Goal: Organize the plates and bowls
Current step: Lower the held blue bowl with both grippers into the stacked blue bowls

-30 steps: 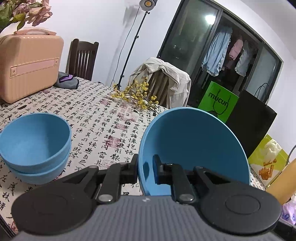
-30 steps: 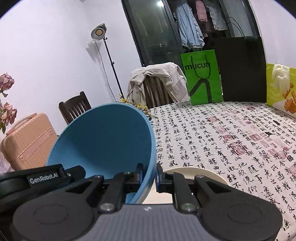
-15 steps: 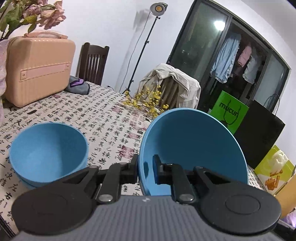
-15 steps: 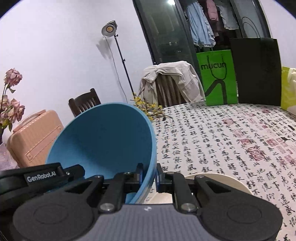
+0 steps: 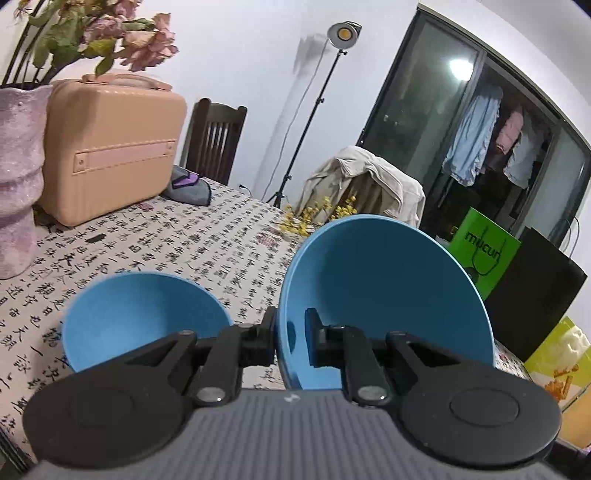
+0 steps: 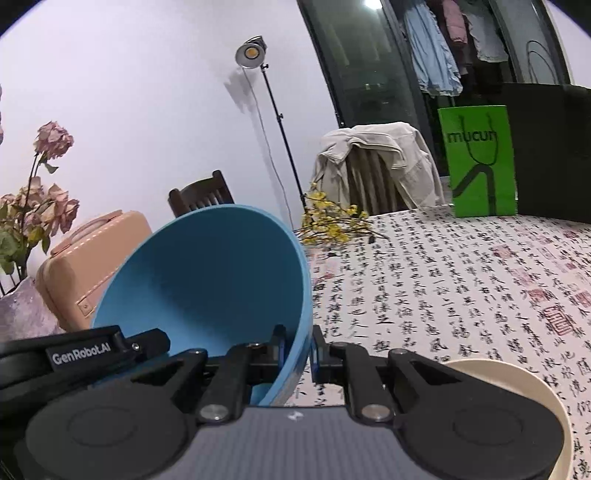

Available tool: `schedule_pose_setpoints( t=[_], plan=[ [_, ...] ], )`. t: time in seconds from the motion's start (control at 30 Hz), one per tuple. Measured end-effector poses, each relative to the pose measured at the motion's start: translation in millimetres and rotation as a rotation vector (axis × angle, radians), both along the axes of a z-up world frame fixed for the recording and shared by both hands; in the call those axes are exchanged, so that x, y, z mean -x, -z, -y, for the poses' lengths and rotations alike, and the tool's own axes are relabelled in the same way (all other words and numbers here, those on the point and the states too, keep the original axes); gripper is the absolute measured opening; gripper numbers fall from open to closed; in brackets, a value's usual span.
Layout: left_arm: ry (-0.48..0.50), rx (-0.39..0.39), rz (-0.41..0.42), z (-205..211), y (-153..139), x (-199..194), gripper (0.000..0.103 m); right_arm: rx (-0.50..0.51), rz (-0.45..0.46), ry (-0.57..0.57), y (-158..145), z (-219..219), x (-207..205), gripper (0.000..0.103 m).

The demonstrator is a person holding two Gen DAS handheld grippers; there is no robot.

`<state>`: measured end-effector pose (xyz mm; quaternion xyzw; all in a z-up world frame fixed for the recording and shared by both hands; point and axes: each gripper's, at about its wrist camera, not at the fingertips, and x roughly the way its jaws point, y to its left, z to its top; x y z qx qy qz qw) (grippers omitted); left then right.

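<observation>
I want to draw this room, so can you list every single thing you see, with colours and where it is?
held bowl: 1, blue, tilted, rim pinched by both grippers
bowl stack: blue, on table, left
plate: 1, cream, near right
table: 1, lettered cloth
suitcase: 1, peach, on table
vase: 1, lilac, pink flowers
yellow sprigs: far edge
chairs: 2, dark; one under beige jacket
lamp: 1, on stand
bags: green, black, yellow
left gripper: black, shut on bowl
right gripper: black, shut on bowl
</observation>
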<state>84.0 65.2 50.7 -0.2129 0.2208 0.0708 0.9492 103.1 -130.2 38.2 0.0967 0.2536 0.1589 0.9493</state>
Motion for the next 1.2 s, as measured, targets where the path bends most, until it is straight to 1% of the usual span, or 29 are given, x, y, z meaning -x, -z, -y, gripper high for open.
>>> schedule_pose_setpoints(
  t=[0.7,1.2],
  plan=[
    [-0.108,0.038,0.026,-58,-1,13,0.016,0.013,0.006,-0.118,-5,-63,-9,0.013],
    [-0.183,0.071,0.03,-95,10,20,0.016,0.054,0.004,-0.189,-1,-106,-11,0.013]
  ],
)
